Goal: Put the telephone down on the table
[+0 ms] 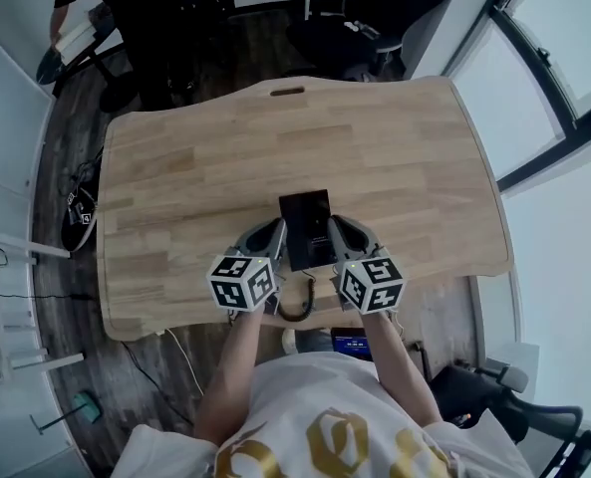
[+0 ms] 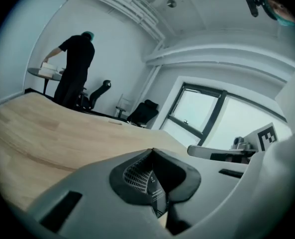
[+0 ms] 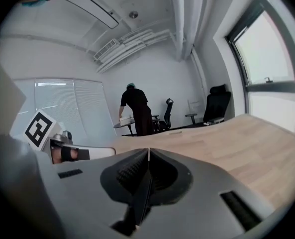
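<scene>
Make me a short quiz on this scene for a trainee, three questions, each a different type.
1. True or false: no gripper touches the telephone.
2. Of the left gripper and the right gripper, which is shut on the telephone? A) left only B) right only C) both
3. Fill in: the top of the table is made of ____.
Key: 1 false; 2 C; 3 wood.

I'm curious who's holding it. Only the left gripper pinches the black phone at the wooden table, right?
No, both do. The right gripper view shows the right gripper with its fingers shut on the telephone too, opposite the left gripper, at the wooden table.
</scene>
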### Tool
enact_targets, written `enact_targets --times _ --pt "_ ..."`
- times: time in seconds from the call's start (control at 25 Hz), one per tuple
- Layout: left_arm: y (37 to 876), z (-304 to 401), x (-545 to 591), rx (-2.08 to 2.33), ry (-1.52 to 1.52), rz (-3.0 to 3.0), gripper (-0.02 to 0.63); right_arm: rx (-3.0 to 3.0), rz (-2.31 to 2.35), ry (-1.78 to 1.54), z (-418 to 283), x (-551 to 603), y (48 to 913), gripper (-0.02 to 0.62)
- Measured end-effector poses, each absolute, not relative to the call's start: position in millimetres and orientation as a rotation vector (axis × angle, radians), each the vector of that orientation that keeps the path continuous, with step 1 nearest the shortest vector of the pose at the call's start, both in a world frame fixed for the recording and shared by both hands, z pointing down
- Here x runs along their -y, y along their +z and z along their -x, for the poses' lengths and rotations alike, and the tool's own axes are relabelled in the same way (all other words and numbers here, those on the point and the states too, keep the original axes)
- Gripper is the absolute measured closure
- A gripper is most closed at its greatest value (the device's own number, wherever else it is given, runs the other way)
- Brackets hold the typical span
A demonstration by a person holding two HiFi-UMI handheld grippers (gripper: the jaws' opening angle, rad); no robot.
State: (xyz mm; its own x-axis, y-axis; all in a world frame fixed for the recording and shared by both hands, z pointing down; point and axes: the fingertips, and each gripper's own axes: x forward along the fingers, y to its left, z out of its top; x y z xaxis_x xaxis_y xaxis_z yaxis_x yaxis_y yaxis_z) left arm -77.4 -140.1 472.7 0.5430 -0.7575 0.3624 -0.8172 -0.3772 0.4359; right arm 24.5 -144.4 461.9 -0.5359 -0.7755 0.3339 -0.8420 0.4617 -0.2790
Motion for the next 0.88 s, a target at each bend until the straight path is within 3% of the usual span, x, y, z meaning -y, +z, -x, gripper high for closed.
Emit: enact_targets --times 0.24,0.88 --pt "448.2 90.4 109.9 1.379 0.183 -2.29 0.597 2.568 -1.457 0.467 -16.4 109.6 424.4 0.583" --pt "408.9 104.3 71.6 1.413 0.116 -2.391 0.597 2.6 -1.494 0.422 -4.1 64.7 402.6 0.584"
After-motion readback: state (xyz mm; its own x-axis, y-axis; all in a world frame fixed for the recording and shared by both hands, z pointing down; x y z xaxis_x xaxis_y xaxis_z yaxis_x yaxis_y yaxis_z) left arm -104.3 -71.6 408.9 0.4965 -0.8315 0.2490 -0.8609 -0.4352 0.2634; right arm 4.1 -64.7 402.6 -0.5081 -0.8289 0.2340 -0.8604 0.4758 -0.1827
